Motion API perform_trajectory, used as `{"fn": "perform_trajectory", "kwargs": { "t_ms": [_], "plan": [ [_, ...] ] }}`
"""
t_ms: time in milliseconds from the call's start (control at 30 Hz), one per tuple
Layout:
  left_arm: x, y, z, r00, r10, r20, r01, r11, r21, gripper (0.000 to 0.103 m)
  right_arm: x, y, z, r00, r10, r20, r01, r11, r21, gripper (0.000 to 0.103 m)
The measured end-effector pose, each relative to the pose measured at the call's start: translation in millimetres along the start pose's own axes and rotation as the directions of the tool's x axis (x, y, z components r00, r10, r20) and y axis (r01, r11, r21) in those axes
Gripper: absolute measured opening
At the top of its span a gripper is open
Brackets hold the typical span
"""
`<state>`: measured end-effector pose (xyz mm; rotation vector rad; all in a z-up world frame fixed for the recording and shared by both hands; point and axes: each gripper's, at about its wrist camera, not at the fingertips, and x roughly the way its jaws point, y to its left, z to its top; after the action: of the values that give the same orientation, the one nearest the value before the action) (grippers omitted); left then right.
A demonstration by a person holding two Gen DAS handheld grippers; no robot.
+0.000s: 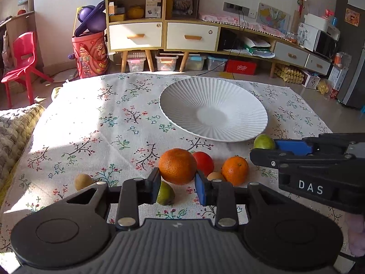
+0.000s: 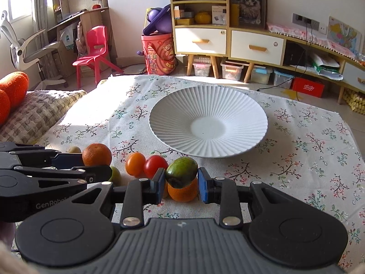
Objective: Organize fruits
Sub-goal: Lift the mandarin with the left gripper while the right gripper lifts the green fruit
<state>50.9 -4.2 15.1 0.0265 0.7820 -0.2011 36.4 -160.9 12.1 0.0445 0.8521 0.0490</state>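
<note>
Floral tablecloth (image 2: 319, 159): cotton printed with twigs and small blossoms, spread under both grippers and everything named below.
White ribbed plate (image 2: 228, 105): ahead of both grippers, nothing in it; in the left wrist view it lies ahead and to the right.
Left gripper (image 1: 177, 183): clenched on a large orange (image 1: 177, 166), blue pads pressing its two sides.
Right gripper (image 2: 181, 183): grasping a green mango-like fruit (image 2: 181, 171), pads tight on both ends, the fruit raised above a small orange (image 2: 182, 193) directly beneath it.
Mandarin (image 1: 235, 170): on the cloth just right of the left gripper's pads.
Red tomato-like fruit (image 1: 204, 162): behind the large orange, just beside the mandarin.
Green lime-like fruit (image 1: 165, 194): on the cloth under the left gripper's left pad, partly hidden.
Brownish kiwi-like fruit (image 1: 83, 181): well left of the left gripper, apart from the rest.
Small tan fruit (image 1: 215, 175): between the right pad of the left gripper and the mandarin; kind unclear.
</note>
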Motion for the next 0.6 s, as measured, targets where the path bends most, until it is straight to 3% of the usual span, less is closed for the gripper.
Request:
{"fn": "perform_trajectory", "kwargs": {
  "t_ms": [600],
  "plan": [
    [44.9, -17.0, 44.0, 0.998, -0.045, 0.043, 0.045, 0.999, 0.015, 0.016, 26.5, -30.1, 34.3, 0.999, -0.017, 0.031, 0.017, 1.0, 0.02, 0.027]
  ]
}}
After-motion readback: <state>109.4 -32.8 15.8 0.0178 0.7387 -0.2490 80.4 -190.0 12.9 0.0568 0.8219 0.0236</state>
